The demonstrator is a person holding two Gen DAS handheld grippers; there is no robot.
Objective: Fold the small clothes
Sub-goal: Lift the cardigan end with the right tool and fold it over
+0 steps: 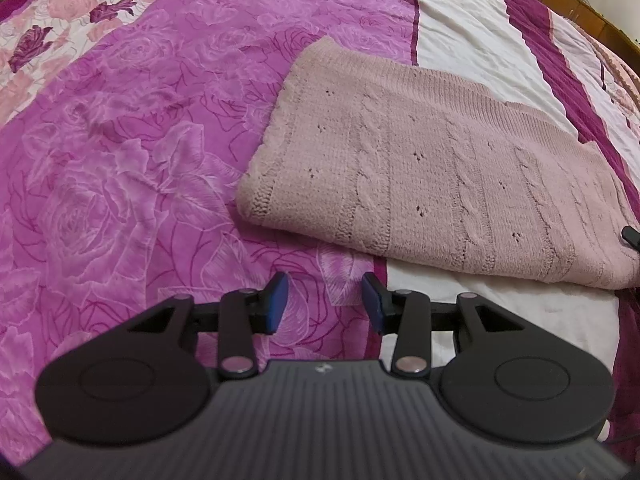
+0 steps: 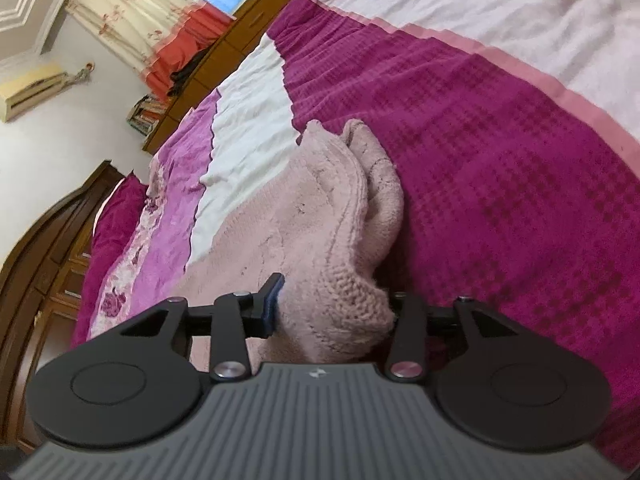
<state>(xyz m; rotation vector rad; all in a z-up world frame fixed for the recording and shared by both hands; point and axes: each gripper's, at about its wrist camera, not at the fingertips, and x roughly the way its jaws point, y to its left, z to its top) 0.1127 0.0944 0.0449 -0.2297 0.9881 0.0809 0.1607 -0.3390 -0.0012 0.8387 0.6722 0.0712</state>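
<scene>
1. The pink knitted sweater [image 1: 432, 184] is lying folded flat on the bedspread [image 1: 132, 152], filling the centre and right of the left wrist view, across the bedspread's magenta rose print and its white stripe.
2. The left gripper [image 1: 325, 302] is hovering at the lower centre of that view, just below the sweater's near edge; its jaws are standing partly open with only bedspread showing between the blue pads, gripping nothing.
3. In the right wrist view, the sweater [image 2: 304, 216] is running from the lower centre up toward the middle, its edge lifting into a bunched fold.
4. The right gripper [image 2: 332, 304] is sitting at the lower centre with a thick fold of knit filling the gap between its jaws; the left pad [image 2: 271, 300] is pressing against the fabric, while the right pad is hiding behind the knit.
5. A wooden headboard [image 2: 48, 232] is curving along the left edge of that view, with a curtain [image 2: 132, 12] hanging at the upper left.
</scene>
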